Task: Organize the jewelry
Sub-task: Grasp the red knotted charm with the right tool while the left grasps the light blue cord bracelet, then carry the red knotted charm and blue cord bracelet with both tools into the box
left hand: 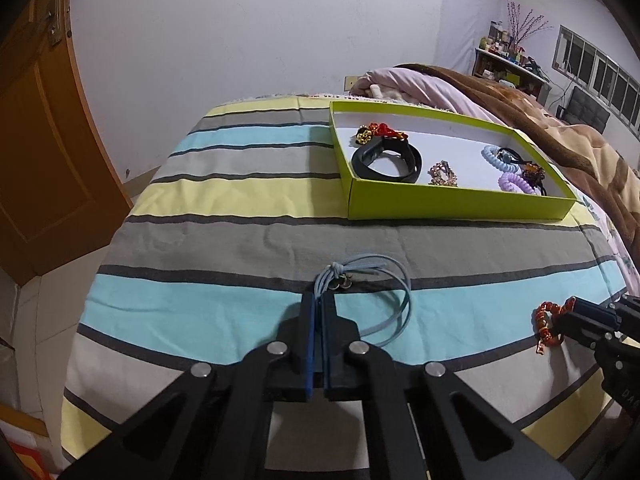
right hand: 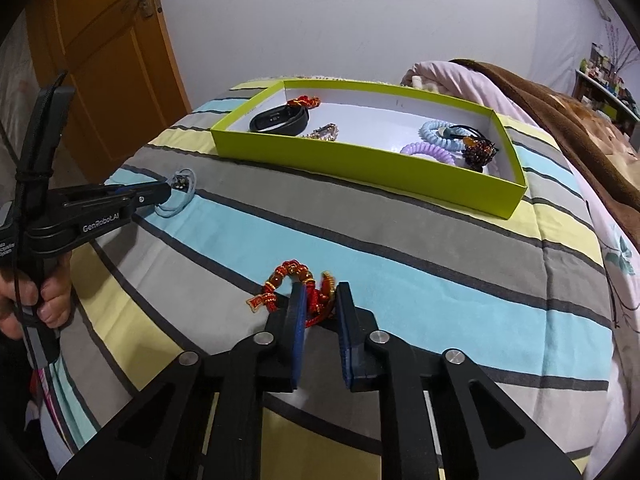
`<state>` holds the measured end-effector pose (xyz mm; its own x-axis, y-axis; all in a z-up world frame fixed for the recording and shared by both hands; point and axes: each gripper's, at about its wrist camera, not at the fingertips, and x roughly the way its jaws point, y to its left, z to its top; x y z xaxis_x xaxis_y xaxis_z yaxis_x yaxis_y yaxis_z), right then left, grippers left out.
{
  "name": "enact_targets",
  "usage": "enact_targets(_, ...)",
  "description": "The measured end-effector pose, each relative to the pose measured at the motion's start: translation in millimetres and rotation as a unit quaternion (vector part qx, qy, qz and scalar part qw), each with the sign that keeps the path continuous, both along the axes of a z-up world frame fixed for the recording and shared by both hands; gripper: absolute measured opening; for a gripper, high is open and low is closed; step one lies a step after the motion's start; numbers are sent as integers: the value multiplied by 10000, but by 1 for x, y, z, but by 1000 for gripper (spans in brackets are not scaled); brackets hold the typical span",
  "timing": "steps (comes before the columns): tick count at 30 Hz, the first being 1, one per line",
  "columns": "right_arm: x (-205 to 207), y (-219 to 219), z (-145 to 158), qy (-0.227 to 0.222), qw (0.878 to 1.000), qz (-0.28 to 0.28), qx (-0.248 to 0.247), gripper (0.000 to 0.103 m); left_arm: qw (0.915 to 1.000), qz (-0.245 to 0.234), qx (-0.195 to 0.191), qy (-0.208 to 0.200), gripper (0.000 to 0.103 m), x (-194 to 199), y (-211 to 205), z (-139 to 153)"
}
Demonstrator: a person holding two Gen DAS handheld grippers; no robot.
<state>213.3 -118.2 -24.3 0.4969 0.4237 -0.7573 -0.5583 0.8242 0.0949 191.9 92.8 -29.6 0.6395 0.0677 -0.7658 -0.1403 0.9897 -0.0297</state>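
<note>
Pickup step, both tools engaged at once. Left wrist view: left gripper [left hand: 319, 300] is clenched on the blue cord bracelet [left hand: 372, 296], pads pinching the strands just behind the knot; the loop lies on the striped bedspread [left hand: 224, 240] toward its near edge. Green box [left hand: 460, 208] sits toward the far right corner, already holding a black band [left hand: 386, 160], a red-and-gold bracelet [left hand: 380, 132], a gold piece [left hand: 442, 174] and coil hair ties [left hand: 506, 170]. Right gripper [left hand: 570, 312] shows at the right edge, touching a red beaded bracelet [left hand: 546, 322].

Right wrist view: right gripper [right hand: 320, 300] straddles that red beaded bracelet [right hand: 296, 284], jaws part-closed with beads between the pads. Contact on both sides is not clear, so I cannot tell whether it grips. Bracelet rests on the bedspread near the front edge; box [right hand: 360, 176] well beyond.

Judgement: next move calls for finishing the right-hand closure, then lifting each piece clear of the cloth and carrying it over the box's near wall. The cord's loose loop may drag or snag.
</note>
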Motion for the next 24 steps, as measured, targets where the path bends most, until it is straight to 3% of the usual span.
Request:
enact_targets(12,-16,-24,23,-238,9989,-257,304,13,9987,-308,-138,-377,1,-27,-17,18)
enact_targets(24,-32,-43,57,-582,9959,-379,579,13,9944,-594,-186,-849,1,-51,-42,59)
